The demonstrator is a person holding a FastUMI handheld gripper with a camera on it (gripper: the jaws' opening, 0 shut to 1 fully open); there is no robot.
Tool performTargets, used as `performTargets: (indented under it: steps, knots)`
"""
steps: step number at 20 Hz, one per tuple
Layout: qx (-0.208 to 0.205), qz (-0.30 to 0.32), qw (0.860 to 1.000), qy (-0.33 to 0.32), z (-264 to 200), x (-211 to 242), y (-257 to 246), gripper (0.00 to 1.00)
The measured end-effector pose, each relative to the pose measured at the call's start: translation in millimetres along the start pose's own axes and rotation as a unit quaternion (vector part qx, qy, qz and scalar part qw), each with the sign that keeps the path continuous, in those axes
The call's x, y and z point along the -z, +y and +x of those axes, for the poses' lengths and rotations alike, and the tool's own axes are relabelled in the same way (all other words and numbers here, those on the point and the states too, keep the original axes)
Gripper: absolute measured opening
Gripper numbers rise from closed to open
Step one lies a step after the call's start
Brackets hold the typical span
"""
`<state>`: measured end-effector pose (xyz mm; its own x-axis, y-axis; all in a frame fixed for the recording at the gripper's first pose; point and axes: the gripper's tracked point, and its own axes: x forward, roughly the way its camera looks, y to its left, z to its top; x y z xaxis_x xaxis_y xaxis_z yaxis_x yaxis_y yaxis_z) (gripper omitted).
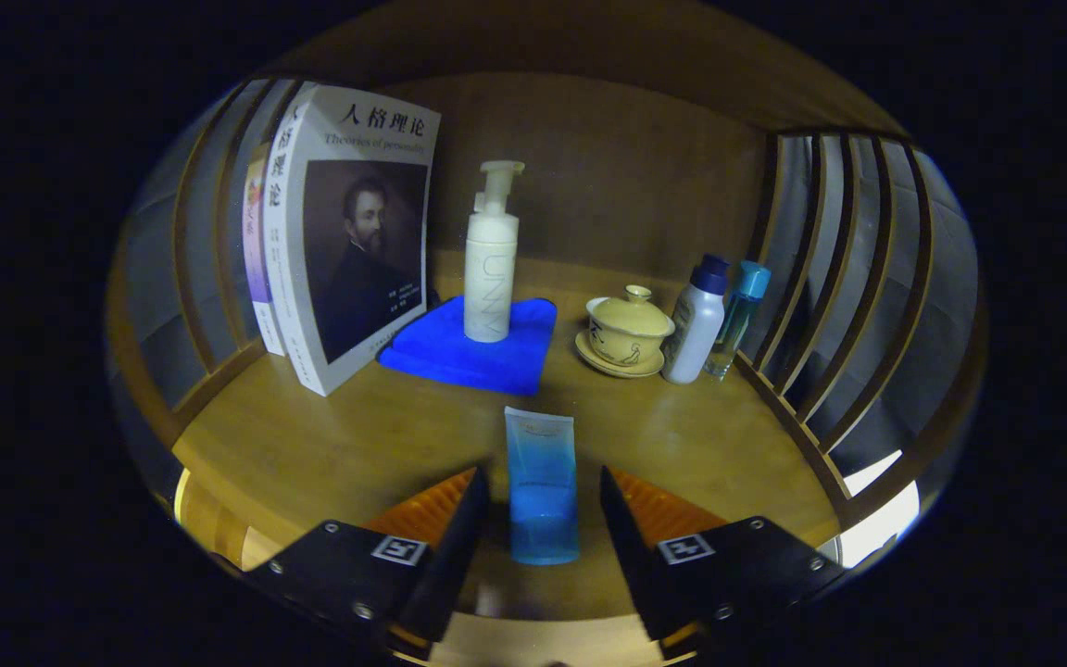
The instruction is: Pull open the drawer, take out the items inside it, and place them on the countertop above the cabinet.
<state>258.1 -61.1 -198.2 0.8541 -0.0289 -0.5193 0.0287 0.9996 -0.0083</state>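
A translucent blue tube point(541, 482) lies flat on the wooden countertop point(357, 435), pointing away from me. It sits between the two fingers of my gripper point(542, 472), with its darker end nearest the gripper's body. The gripper is open, and a small gap shows on each side of the tube, so neither finger presses on it. The drawer is hidden below.
Two books point(348, 241) stand upright at the back left. A white pump bottle point(491, 259) stands on a folded blue cloth point(469, 352). To the right are a lidded yellow cup on a saucer point(628, 333), a white bottle point(696, 324) and a teal bottle point(739, 315). Slatted wooden rails point(821, 296) fence both sides.
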Motion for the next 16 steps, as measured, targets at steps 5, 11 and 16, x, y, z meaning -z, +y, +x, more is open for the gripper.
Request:
performTargets:
  steps: [5, 11, 16]
  knots:
    - [-0.018, 0.052, 0.994, -0.097, -72, -27, 9, 0.95]
    - [-0.008, 0.049, 0.979, -0.197, -167, -27, 17, 0.95]
    - [0.013, 0.032, 0.967, -0.253, -229, 6, 38, 0.95]
